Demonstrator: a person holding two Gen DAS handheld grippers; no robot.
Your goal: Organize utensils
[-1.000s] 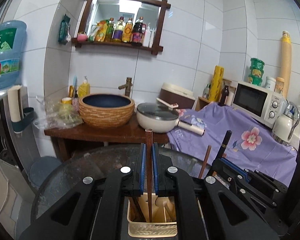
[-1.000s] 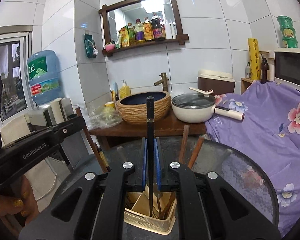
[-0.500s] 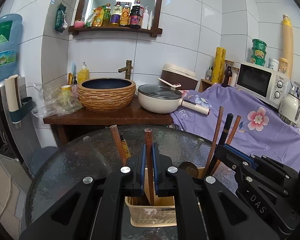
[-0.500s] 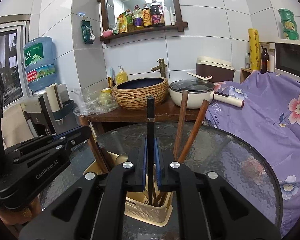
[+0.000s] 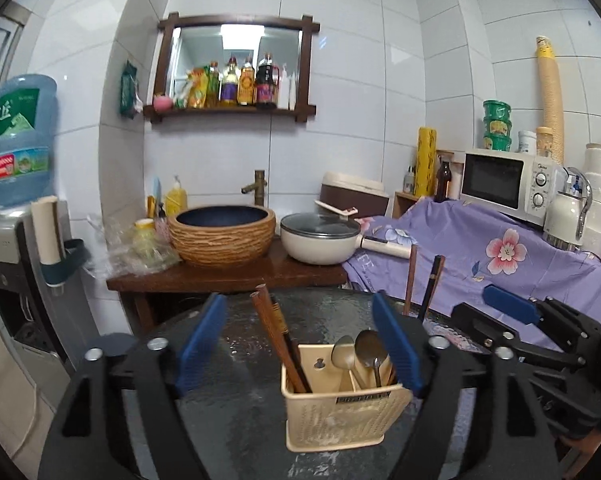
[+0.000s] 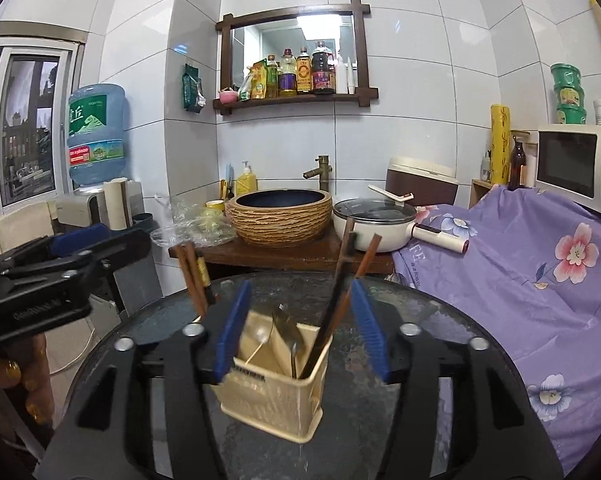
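Left gripper [image 5: 298, 344]: jaws spread wide, blue pads [image 5: 199, 344] apart, nothing between them. Right gripper [image 6: 302, 332]: jaws likewise spread wide, nothing held. Cream utensil holder [image 5: 340, 412] upright on the round dark glass table [image 5: 236, 400], sitting low between the fingers in both views. Left wrist view only: holder's front face with a dark label strip, 1 compartment on the left holding brown chopsticks [image 5: 274, 340] leaning up and left, another on the right holding 2 metal spoons [image 5: 360, 350] bowl-up, pale handles beside them. Also in that view: 2 more sticks, 1 brown and 1 black chopstick [image 5: 431, 284], rising behind the right-hand pad, base hidden; the right gripper visible from the side at right edge. Right wrist view only: holder seen corner-on and tilted by the lens, inner dividers visible, the black chopstick and a brown one leaning up and right from the near-right compartment, the other brown pair standing at the far-left corner. Left gripper [image 6: 56, 264] visible at left edge of that view, with the person's hand [image 6: 16, 380] beneath it. Background common to both views: woven-pattern basin [image 5: 222, 236], lidded white pot [image 5: 320, 238], purple floral cloth [image 5: 480, 248], microwave [image 5: 504, 182].
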